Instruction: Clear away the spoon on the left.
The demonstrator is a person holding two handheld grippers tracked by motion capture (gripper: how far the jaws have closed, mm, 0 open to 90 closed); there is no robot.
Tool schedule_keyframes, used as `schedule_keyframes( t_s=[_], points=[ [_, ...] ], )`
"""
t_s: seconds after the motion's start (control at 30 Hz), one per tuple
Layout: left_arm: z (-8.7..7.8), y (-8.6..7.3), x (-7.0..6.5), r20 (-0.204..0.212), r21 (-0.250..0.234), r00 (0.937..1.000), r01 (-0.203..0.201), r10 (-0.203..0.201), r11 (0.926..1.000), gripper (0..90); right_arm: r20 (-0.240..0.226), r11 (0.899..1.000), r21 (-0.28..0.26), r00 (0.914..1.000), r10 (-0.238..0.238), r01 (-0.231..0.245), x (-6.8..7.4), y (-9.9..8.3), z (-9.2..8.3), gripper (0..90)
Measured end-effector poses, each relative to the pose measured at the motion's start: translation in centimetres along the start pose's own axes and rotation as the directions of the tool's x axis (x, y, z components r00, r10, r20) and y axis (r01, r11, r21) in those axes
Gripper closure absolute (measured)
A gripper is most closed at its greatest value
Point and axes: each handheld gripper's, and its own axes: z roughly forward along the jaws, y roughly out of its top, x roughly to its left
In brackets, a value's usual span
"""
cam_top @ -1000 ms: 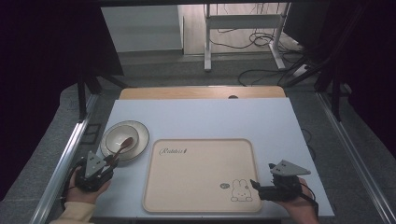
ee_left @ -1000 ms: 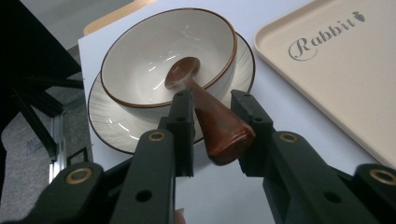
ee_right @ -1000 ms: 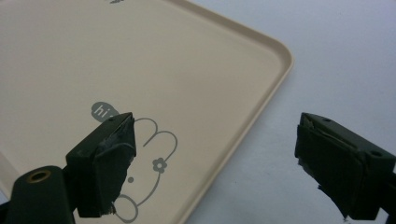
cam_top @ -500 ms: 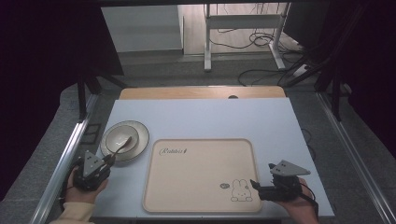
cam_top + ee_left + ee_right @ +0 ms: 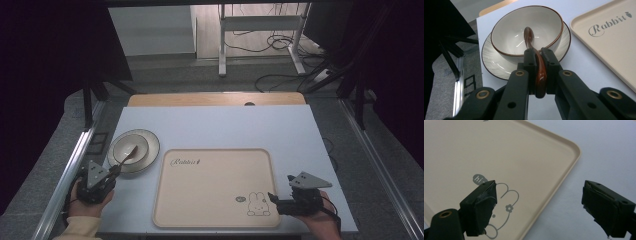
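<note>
On the table's left side: a white ceramic bowl with a thin brown rim [image 5: 526, 32] stands on a matching white saucer [image 5: 496, 62], just beside the tray's left edge.
Left gripper [image 5: 537, 56]: held in the person's left hand [image 5: 85, 205] near the table's front left corner; its black jaws are clamped on the handle of a glossy brown spoon [image 5: 534, 55].
Spoon: the handle runs between the jaw pads, crosses the bowl's near rim, and the spoon's head lies inside the bowl.
Tray: a beige rectangular plastic tray with rounded corners [image 5: 210, 190] lies flat at the middle front of the pale blue tabletop [image 5: 225, 125]; it bears the word "Rabbit" at its upper left and a rabbit drawing [image 5: 258, 205] at its lower right.
Right gripper [image 5: 539, 202]: held in the person's right hand [image 5: 320, 222] at the tray's front right corner; its jaws stand wide apart, gripping nothing, one over the rabbit drawing and the other over bare tabletop.
Far edge: a wooden strip [image 5: 215, 99] borders the tabletop.
</note>
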Motion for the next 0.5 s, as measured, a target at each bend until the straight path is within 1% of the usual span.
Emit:
schedule_keyframes(
  t_s=[0.5],
  points=[
    [-0.2,0.29,0.11,-0.021,-0.021,0.9998,0.006,-0.006,0.9998,84.4,-0.001,1.0,0.0,1.0,-0.003,0.003,0.02,0.0,0.02,13.0]
  ],
)
